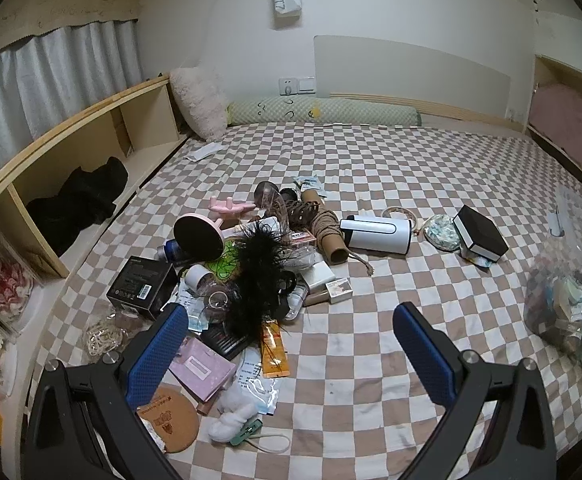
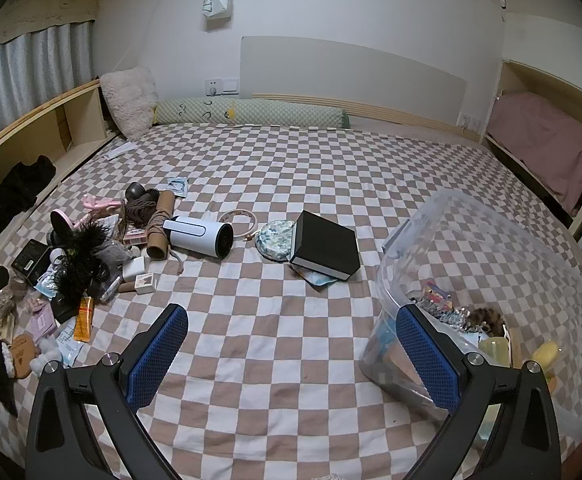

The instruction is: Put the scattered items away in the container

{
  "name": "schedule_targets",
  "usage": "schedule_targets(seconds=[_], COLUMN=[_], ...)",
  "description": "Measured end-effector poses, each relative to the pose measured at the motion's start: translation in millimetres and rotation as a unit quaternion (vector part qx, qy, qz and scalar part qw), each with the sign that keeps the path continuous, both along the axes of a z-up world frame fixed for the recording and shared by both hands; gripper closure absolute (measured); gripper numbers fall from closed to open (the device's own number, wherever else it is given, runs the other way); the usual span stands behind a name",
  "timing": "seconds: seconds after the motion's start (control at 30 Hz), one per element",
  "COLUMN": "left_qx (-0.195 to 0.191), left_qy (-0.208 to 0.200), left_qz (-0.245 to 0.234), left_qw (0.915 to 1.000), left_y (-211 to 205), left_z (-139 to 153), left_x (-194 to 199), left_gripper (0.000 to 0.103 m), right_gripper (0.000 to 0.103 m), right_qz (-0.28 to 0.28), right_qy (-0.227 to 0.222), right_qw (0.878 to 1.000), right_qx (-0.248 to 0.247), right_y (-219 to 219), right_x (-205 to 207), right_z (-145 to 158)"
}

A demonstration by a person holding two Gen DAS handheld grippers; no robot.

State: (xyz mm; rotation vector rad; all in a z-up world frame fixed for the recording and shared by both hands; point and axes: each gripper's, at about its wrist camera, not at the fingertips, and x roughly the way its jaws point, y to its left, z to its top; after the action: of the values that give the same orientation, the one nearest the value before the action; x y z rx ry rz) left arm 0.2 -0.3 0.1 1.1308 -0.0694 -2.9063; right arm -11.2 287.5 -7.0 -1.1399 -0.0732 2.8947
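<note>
Both claws stand wide apart and hold nothing; the left claw (image 1: pixel 291 352) hangs over the heap of scattered items (image 1: pixel 247 272) on the checkered bed (image 2: pixel 291 340); the right claw (image 2: pixel 291 344) hovers beside the clear plastic container (image 2: pixel 491 264), which already holds what look like small packets and a yellow cup.

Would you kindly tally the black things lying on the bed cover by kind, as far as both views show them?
Black boxes: 2, one large with a white edge, one printed at the pile's left edge
Black feather tufts: 1
Total: 3
Smaller dark bits inside the pile are too tangled to count.
</note>
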Motion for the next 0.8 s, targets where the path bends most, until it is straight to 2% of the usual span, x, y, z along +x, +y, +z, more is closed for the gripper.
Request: schedule_targets(seconds=[0.8], left_qx=[-0.018], left_qy=[0.002], left_qz=[0.008], left_qw=[0.9998], left_y=[1.7], left_z=[-2.5], left_x=[1.7], left_gripper=[0.0], right_gripper=[0.0], right_qz=[-0.008], right_qy=[0.002], right_qw=[1.0], right_qx=[0.001], right_y=[-5.9], right_x=[4.4], right_z=[-4.3])
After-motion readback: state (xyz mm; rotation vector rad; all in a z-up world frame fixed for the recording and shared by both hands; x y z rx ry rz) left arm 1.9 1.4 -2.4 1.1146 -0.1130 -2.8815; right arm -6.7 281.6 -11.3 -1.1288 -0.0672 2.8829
